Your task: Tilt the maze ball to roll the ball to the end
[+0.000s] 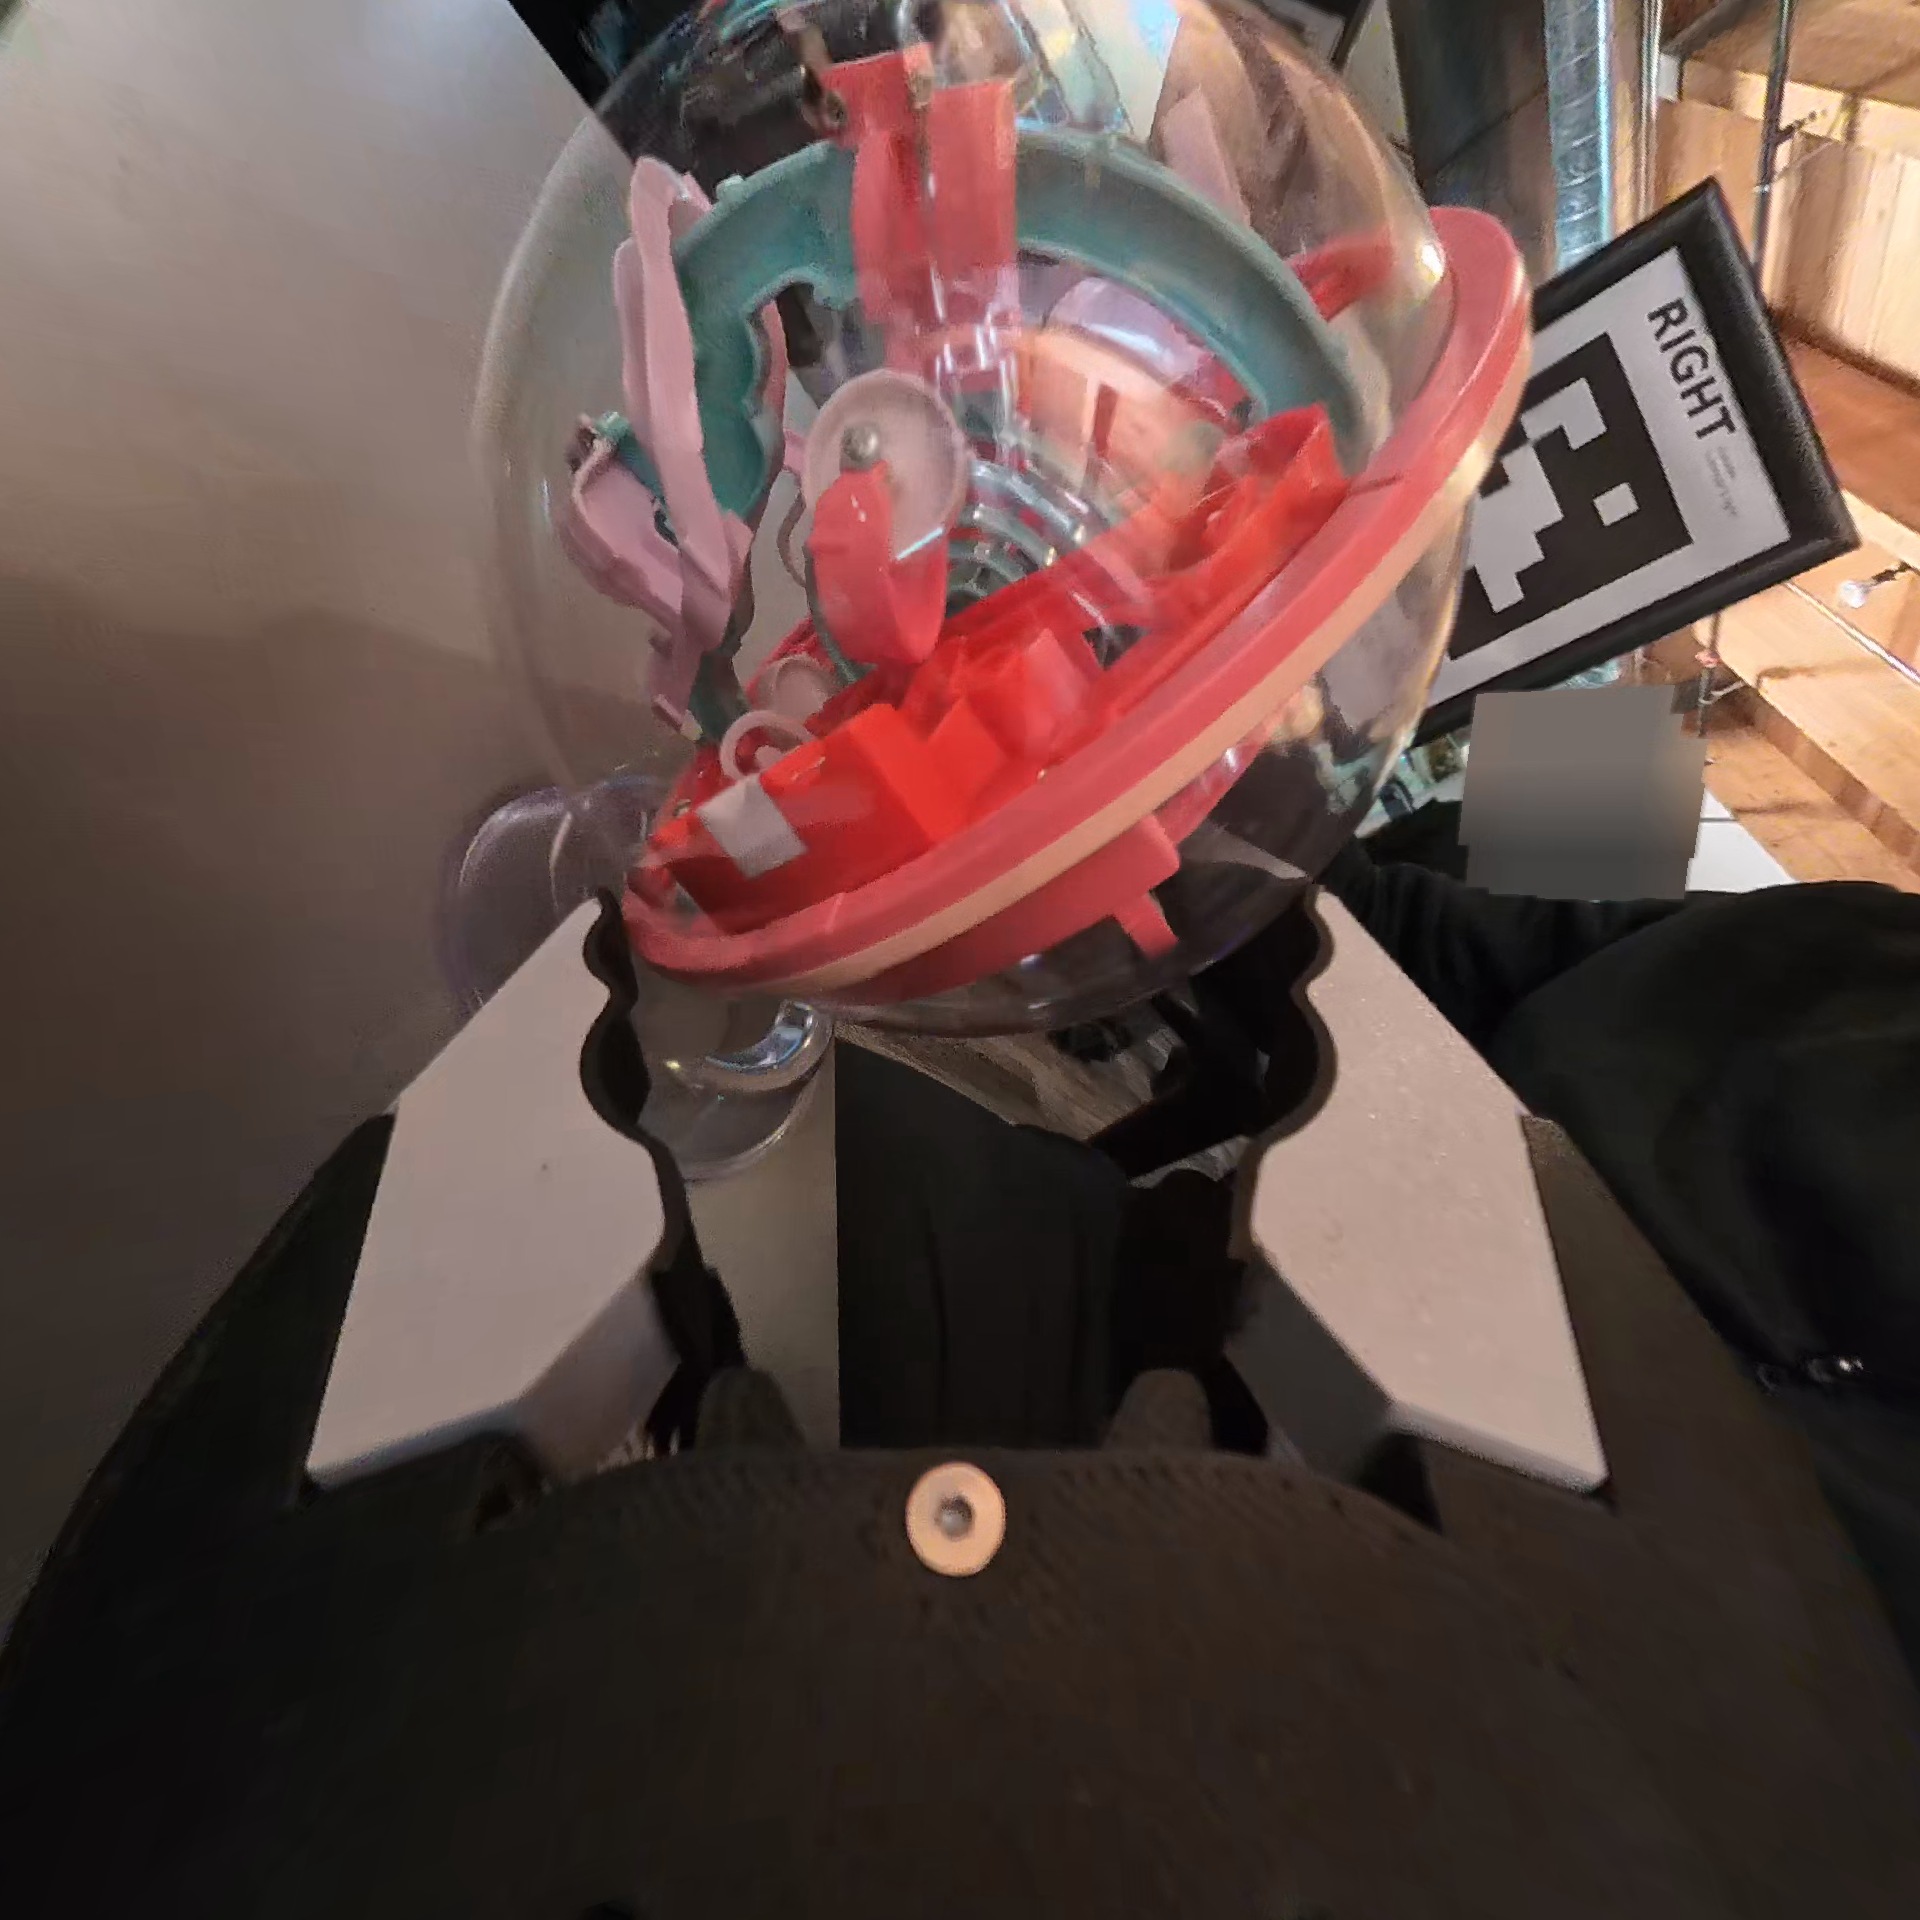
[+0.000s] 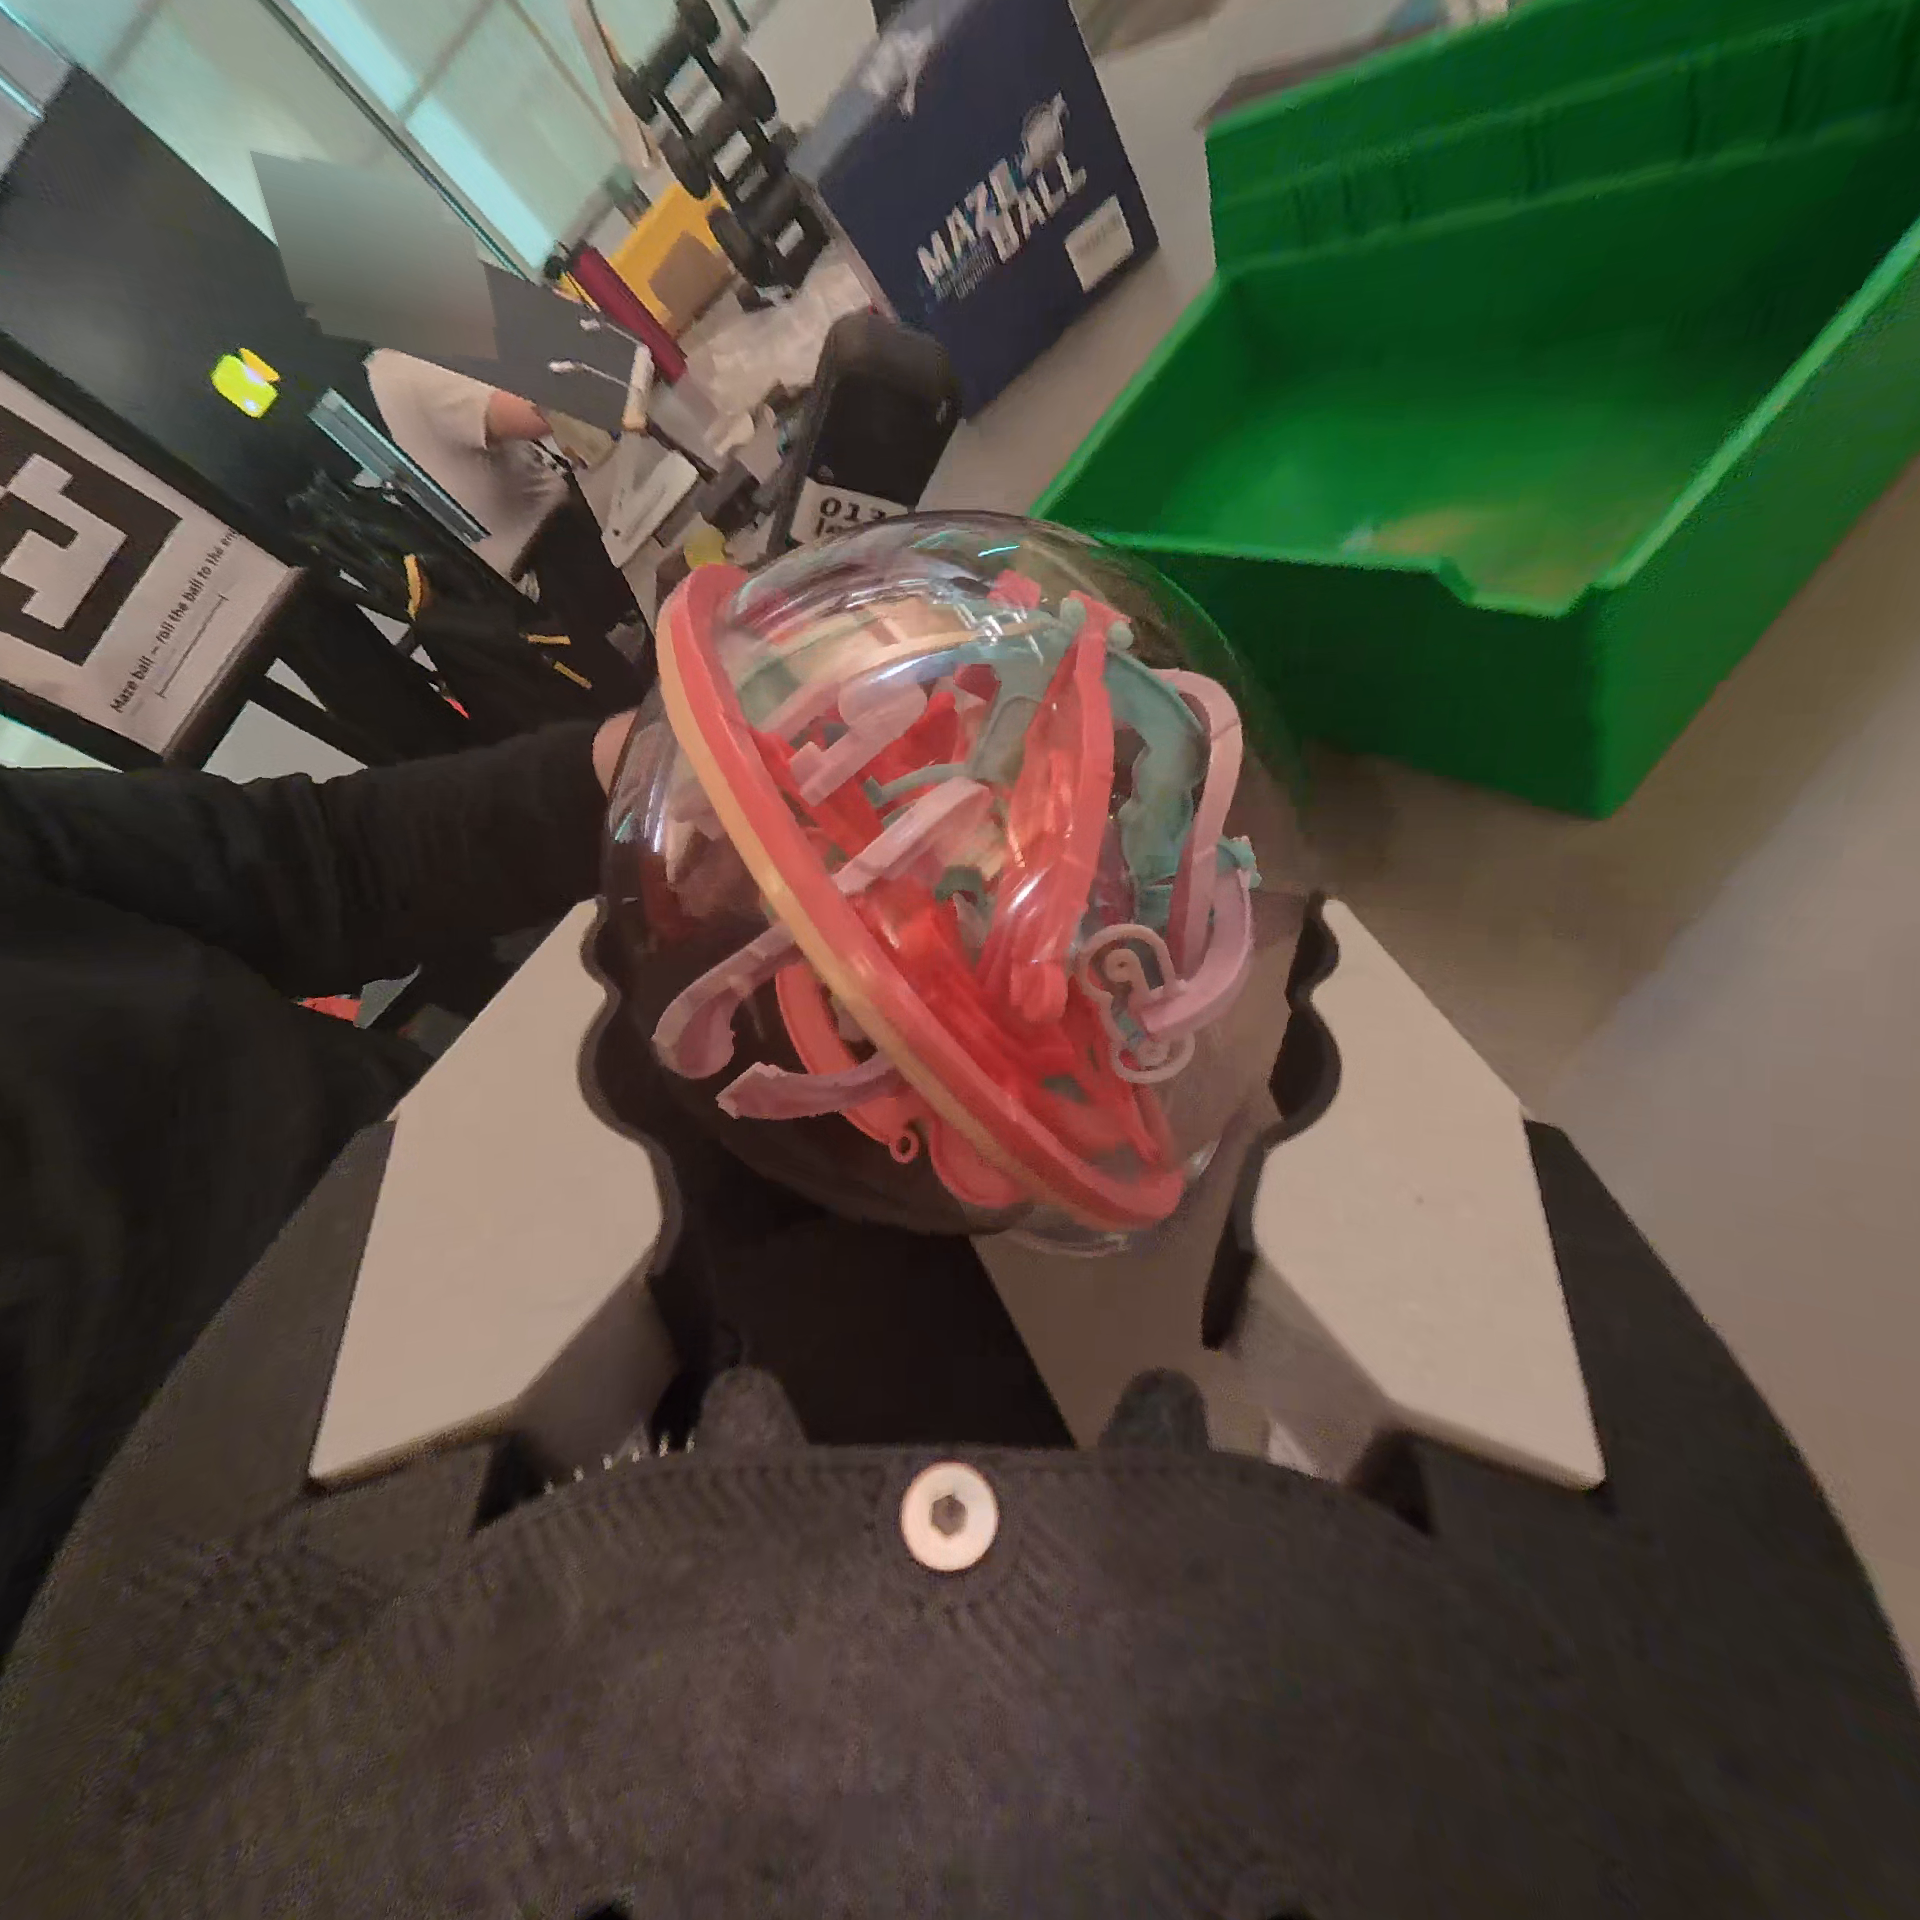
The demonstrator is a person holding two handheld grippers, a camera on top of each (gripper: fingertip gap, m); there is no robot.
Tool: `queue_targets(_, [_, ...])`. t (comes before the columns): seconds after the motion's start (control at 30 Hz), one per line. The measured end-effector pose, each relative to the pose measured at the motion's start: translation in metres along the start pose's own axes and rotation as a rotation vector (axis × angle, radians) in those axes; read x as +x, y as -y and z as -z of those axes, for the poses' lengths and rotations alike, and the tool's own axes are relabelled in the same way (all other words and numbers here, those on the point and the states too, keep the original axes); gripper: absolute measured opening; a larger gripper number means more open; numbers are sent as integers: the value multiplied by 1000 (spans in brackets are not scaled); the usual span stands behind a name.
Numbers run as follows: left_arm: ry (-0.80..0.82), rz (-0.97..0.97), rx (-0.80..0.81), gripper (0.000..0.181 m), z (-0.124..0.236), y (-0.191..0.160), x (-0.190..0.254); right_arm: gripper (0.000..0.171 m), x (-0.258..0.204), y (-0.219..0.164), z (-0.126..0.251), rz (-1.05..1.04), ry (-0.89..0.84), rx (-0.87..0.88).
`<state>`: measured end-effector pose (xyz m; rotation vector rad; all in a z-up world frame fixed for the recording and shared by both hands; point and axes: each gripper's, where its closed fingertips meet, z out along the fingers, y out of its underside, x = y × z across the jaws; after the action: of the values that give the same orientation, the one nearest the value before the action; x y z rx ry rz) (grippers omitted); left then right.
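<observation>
While a pale grey tabletop [image 2: 1714,1039] spreads beneath, a green plastic bin [image 2: 1507,436] sits at two o'clock and a dark blue box [image 2: 997,208] at twelve. Both the left tongs [image 1: 961,997] and right tongs [image 2: 951,997] pinch the clear plastic maze ball with red, pink and teal tracks [image 2: 945,883]. Its small steel ball [image 1: 860,444] is blurred.

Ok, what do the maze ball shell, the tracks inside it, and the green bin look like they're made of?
Maze ball shell: clear glossy hard plastic, judging by reflections and see-through view. Tracks inside: opaque molded plastic, red, pink and teal, slightly shiny. Green bin: likely rigid plastic with a smooth, even-coloured, dull sheen.
</observation>
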<state>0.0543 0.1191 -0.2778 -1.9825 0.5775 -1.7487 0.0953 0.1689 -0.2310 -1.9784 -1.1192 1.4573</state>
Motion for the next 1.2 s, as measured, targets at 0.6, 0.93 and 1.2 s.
queue_targets(0.6, [110,-138,-30,94,17,0,-12,93,10,-23,24,31,5,-56])
queue_targets(0.93, [120,-101,21,94,19,10,-13,65,17,-15,31,42,11,22])
queue_targets(1.2, [89,-47,34,92,25,18,-2,8,6,3,41,11,48,115])
